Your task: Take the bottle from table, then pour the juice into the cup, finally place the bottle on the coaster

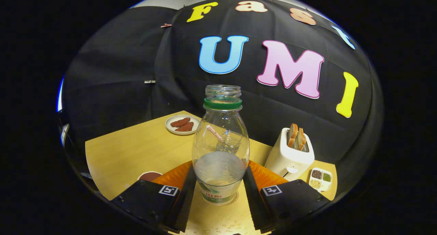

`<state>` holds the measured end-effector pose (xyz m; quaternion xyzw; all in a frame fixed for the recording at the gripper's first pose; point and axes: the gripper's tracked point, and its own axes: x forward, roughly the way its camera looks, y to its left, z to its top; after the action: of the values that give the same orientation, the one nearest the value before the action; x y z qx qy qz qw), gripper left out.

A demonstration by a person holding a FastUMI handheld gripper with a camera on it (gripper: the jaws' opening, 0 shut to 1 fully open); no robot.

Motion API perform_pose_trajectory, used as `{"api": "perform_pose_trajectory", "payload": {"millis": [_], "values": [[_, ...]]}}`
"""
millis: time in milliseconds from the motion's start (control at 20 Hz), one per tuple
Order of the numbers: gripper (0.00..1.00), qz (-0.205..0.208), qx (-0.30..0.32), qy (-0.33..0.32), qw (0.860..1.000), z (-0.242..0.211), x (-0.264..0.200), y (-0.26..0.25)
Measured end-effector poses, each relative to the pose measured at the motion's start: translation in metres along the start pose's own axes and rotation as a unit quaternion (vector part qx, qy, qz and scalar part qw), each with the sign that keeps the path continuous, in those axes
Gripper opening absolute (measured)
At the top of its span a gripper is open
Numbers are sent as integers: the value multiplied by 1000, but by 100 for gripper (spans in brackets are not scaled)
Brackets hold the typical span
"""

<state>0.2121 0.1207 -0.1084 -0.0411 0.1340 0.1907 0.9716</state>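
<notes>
Your table (136, 149) carries a toaster (290, 153) to the right and a plate (182, 125) far back. The bottle (221, 146) stands upright between your claw (220, 190) fingers, which press both its sides, grasping it.

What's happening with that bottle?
A person's hand-held gripper has a clear bottle standing upright between its two fingers, which sit close against the bottle's sides. The bottle has no cap and holds a little cloudy liquid. Seen through the bottle, a glass cup with a straw stands just behind it on the wooden table. Farther off are a plate of food, a toaster with bread and a small snack tray. Water drops lie on the table near the fingers.
</notes>
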Motion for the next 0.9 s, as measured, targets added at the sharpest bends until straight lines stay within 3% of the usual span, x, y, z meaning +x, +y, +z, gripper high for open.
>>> {"api": "perform_pose_trajectory", "payload": {"millis": [400,900], "values": [[75,0,65,11,998,-49,43,-27],[77,2,43,12,999,-68,62,-29]]}}
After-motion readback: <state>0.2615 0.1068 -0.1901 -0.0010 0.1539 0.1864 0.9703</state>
